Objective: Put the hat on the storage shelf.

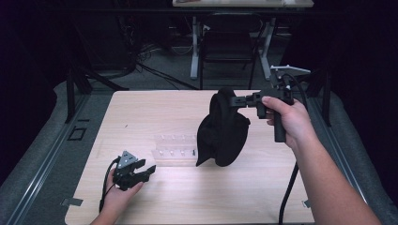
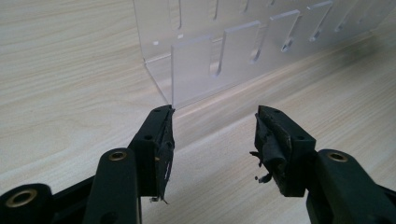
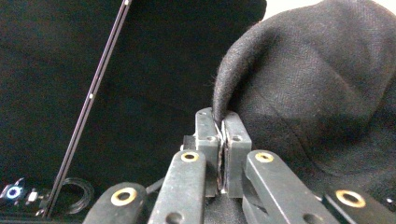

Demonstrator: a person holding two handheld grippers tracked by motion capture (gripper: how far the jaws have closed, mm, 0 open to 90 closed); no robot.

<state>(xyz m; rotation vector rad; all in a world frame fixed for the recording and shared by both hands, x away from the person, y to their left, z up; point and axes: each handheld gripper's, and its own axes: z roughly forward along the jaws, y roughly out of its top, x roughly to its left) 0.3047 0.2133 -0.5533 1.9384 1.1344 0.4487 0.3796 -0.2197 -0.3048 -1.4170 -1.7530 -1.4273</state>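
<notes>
You hold the black cloth up by a pinched fold

Your left gripper (image 1: pixel 149 171) rests low at the near edge, jaws spread and empty — past it the clear acrylic rack (image 1: pixel 174 150); your right gripper (image 3: pixel 223 122) clamps the black cloth (image 1: pixel 224 129) aloft over the table (image 1: pixel 141 112) — likely so it hangs free.

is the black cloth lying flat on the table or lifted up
Lifted. The right gripper is shut on the top edge of the black cloth, which hangs bunched, its lower end at the table.

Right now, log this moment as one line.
right gripper: shut on black cloth, lifted | left gripper: open, empty | clear rack: on table
</notes>
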